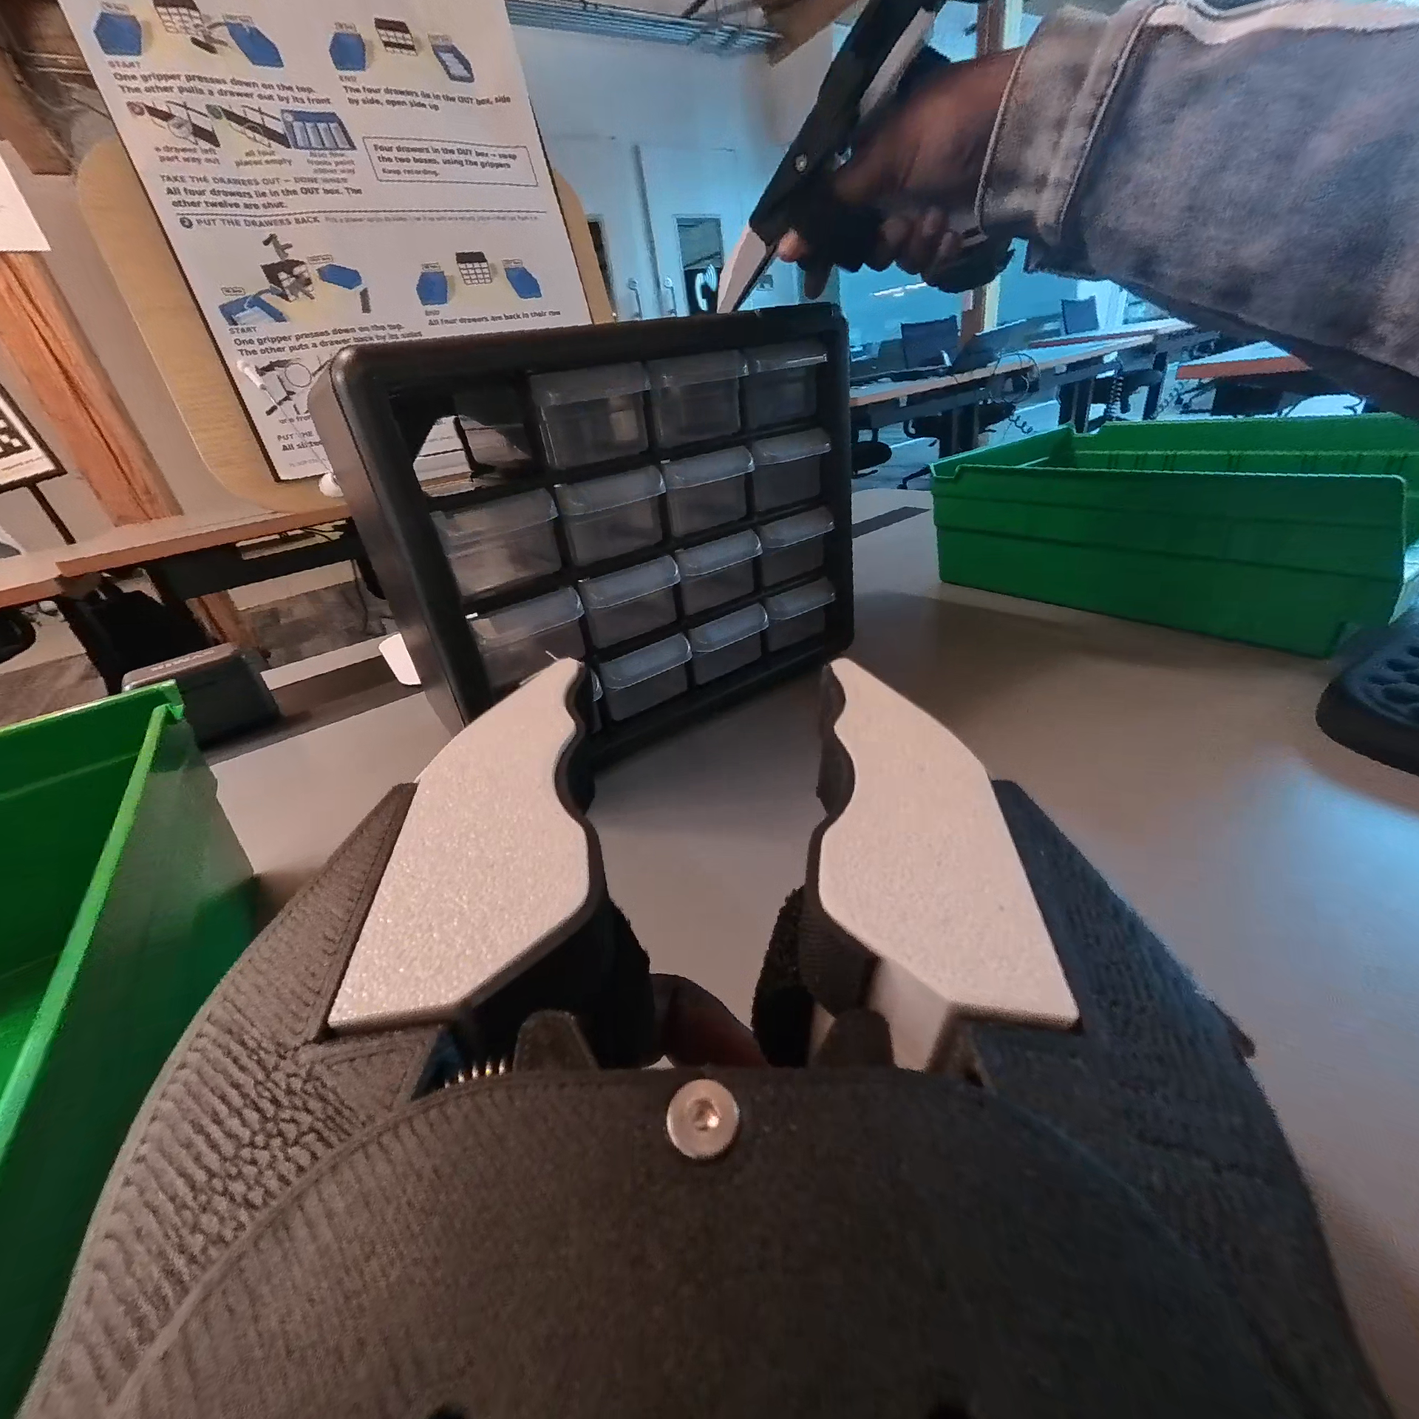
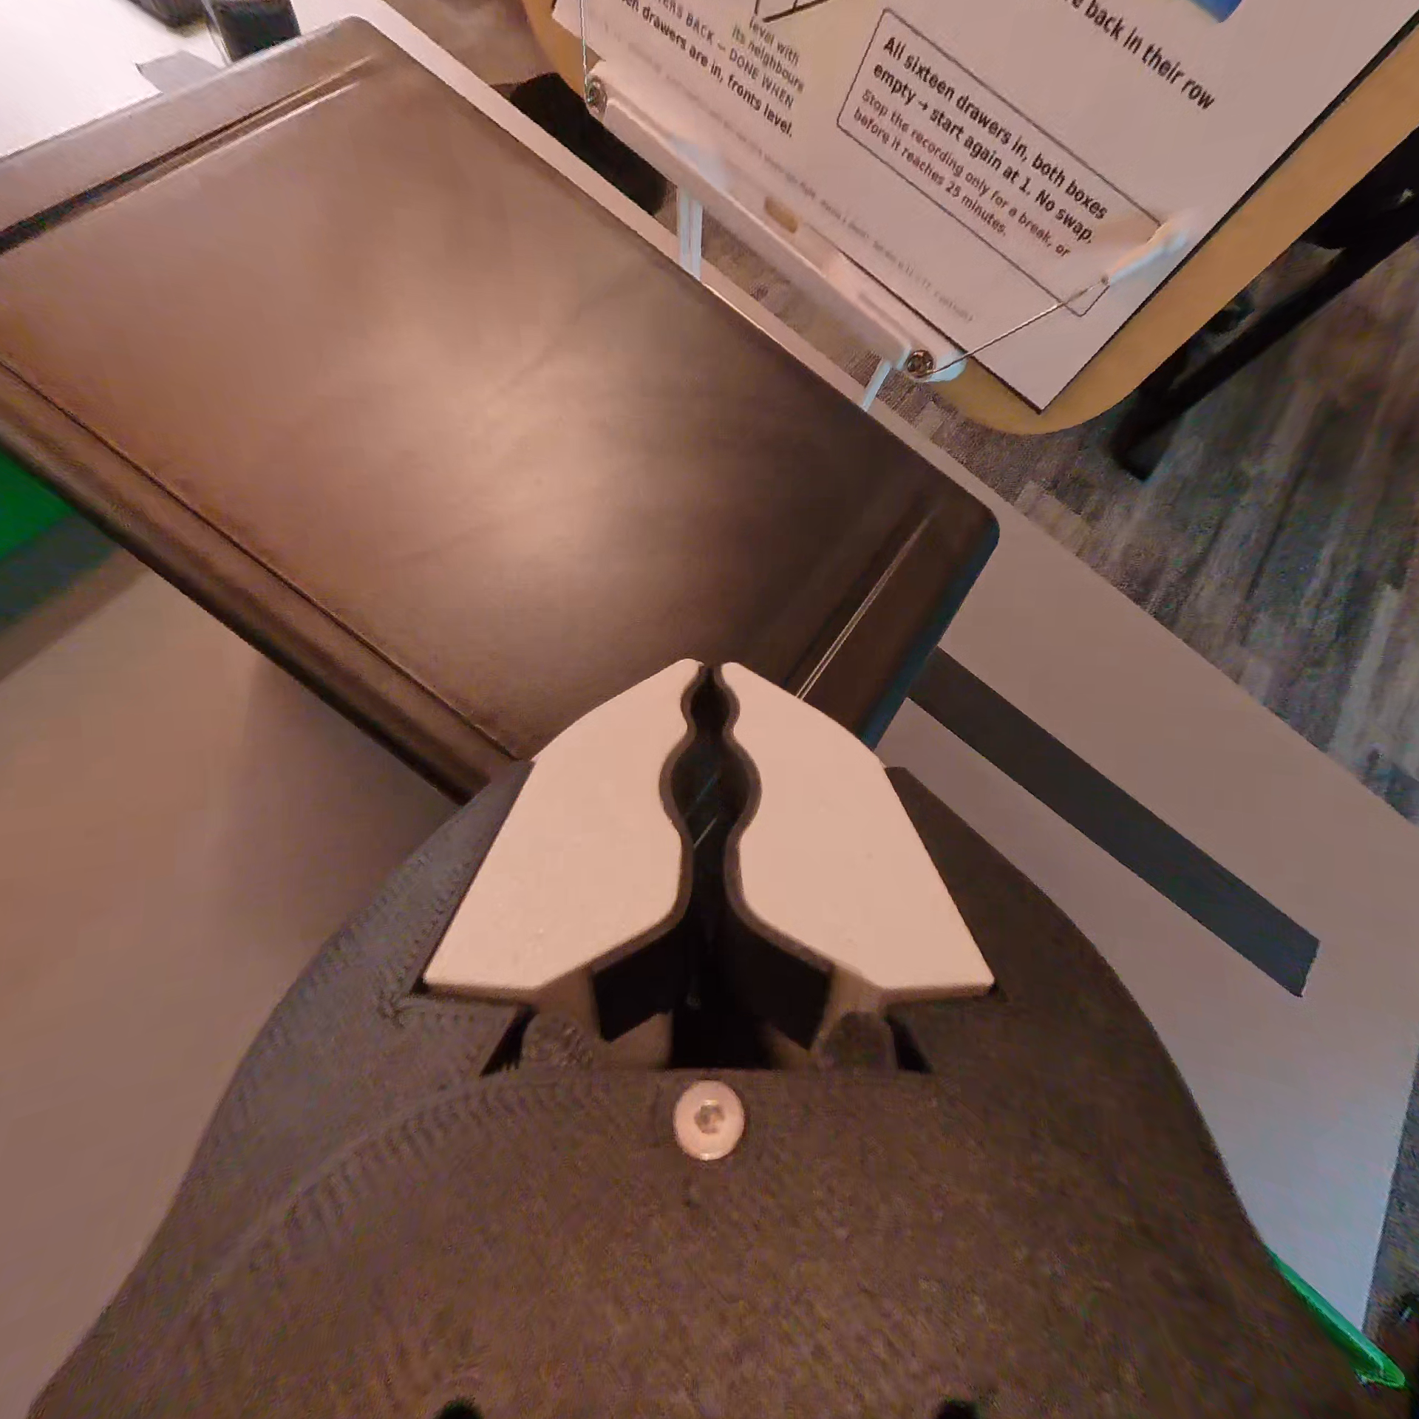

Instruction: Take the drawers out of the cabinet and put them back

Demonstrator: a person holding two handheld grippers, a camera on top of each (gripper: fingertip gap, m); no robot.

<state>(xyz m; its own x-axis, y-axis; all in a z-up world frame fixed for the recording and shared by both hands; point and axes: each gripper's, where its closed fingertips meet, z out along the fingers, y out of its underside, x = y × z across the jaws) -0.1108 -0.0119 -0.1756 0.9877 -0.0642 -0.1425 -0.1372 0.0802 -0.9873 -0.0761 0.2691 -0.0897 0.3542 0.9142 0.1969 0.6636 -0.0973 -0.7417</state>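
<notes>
Currently the left hand-held gripper (image 1: pixel 702 695) is released, its jaws spread wide with nothing between them, aimed at the bottom row of the cabinet (image 1: pixel 591 507), which stands at 12 o'clock on the bench (image 1: pixel 1036 806). The right hand-held gripper (image 2: pixel 710 676) is clenched, jaws nearly touching and empty, with its tips on or just above the cabinet top (image 2: pixel 430 384) near the rear right corner; in the left wrist view it comes down from 1 o'clock.

Handling, as a judgement:
- The cabinet is a black plastic frame, probably light and liable to slide or tip when a drawer is pulled. Downward pressure on the top should steady it.
- The drawers (image 1: pixel 637 514) are small, clear and thin-walled: stiff, light, smooth and probably slippery. Each has a raised lip along its front; take hold there, with moderate squeeze.
- The top-left slot (image 1: pixel 445 438) looks open, with the background visible through it; a drawer appears to sit recessed beside it.

Surroundings:
- The bench surface is smooth, grey and matte, with a strip of dark tape (image 2: pixel 1113 837) behind the cabinet.
- A green bin (image 1: pixel 100 883) sits at 9 o'clock; stacked green bins (image 1: pixel 1167 530) sit at 2 o'clock.
- An instruction poster (image 1: pixel 322 192) stands at 11 o'clock beyond the bench edge.
- Office desks and chairs fill the room behind.
</notes>
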